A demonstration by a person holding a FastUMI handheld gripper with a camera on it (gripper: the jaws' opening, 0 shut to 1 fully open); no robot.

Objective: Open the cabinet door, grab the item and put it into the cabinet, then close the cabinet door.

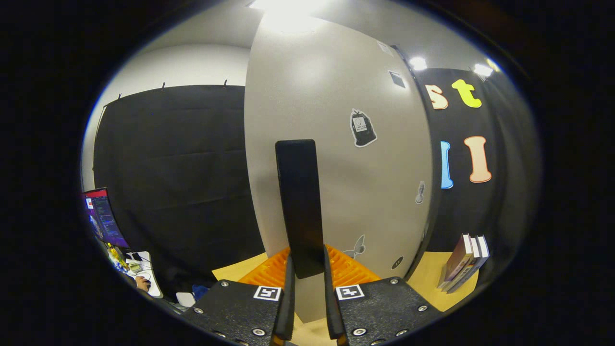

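A: Gripper view first. What is the tool (pixel 307 288) doing?

B: Its fingers pinch the lower end of a tall dark handle (pixel 299 202), which stands upright on the cabinet door (pixel 346 144).

A: And the door itself?

B: Pale, with stickers at about 2, 3 and 5 o'clock from the handle. Whether it is ajar I cannot tell.

A: Anything to put inside?

B: An orange ribbed rack (pixel 348 271) lies just behind the fingers, at the door's foot.

A: The surface and room?

B: A light wooden table (pixel 427 278); books (pixel 465 263) lean at 4 o'clock; a monitor (pixel 103 218) glows at 9 o'clock.
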